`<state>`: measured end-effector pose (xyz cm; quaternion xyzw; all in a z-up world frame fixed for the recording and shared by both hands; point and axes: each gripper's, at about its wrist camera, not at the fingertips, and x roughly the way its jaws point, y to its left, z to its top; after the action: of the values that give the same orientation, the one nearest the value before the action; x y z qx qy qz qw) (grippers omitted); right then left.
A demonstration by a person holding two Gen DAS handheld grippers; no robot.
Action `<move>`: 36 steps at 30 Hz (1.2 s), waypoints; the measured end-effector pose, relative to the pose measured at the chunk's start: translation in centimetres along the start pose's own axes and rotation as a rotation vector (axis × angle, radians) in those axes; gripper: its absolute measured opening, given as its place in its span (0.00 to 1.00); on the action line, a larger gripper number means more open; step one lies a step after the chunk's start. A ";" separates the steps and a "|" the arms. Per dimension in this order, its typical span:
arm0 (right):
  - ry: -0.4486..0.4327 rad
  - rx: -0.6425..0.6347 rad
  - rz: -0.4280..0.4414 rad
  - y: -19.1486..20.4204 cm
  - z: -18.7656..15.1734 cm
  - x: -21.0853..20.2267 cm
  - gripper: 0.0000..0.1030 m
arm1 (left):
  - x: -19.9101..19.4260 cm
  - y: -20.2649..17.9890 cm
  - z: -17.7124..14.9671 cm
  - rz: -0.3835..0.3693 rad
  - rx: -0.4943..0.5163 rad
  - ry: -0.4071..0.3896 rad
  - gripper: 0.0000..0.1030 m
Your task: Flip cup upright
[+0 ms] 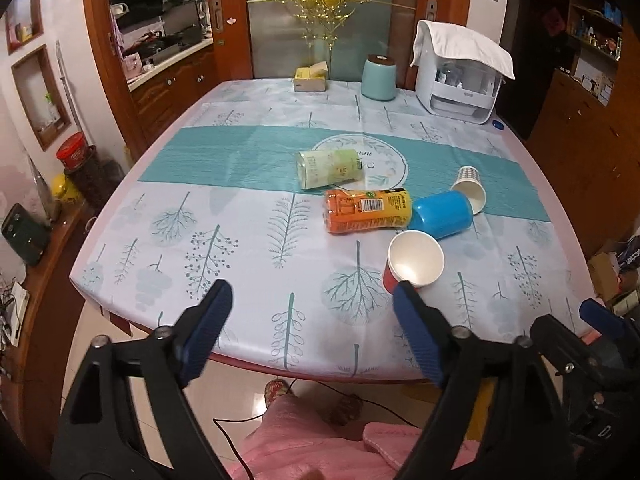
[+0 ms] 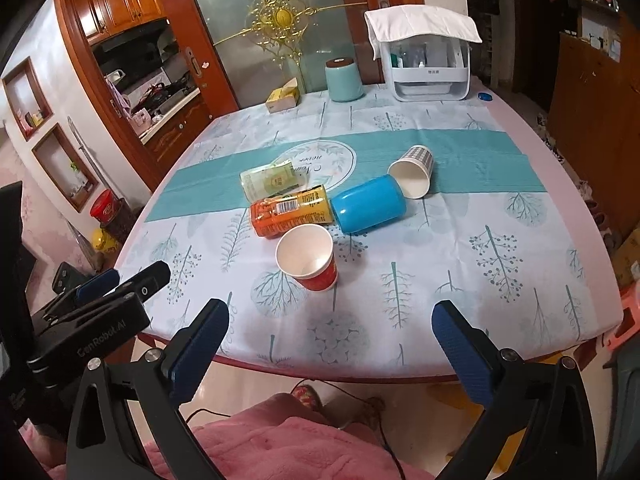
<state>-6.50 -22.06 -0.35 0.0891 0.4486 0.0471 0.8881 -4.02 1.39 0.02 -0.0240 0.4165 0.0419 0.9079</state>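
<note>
Red cup (image 2: 310, 258) upright, mouth skyward

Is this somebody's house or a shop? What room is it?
Most likely a home dining room. A big table wears a tree-patterned cloth, a kitchen with wooden cabinets shows through the doorway, and a tissue box and white organizer sit at the table's far edge.
</note>
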 end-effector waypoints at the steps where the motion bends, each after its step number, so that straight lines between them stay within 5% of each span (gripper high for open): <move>1: -0.002 -0.002 -0.002 0.1 0.0 0.0 1.00 | -0.2 0.0 0.0 0.008 0.006 -0.012 0.84; 8: 0.005 0.006 -0.005 -0.1 0.3 0.5 1.00 | -0.3 -0.3 0.3 0.011 0.019 -0.025 1.00; 36: -0.024 -0.022 -0.026 0.6 1.0 0.3 1.00 | 0.4 0.3 0.4 0.020 0.003 -0.008 1.00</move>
<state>-5.53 -21.50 0.13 0.0741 0.4384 0.0395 0.8949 -3.49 1.78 -0.06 -0.0184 0.4132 0.0505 0.9091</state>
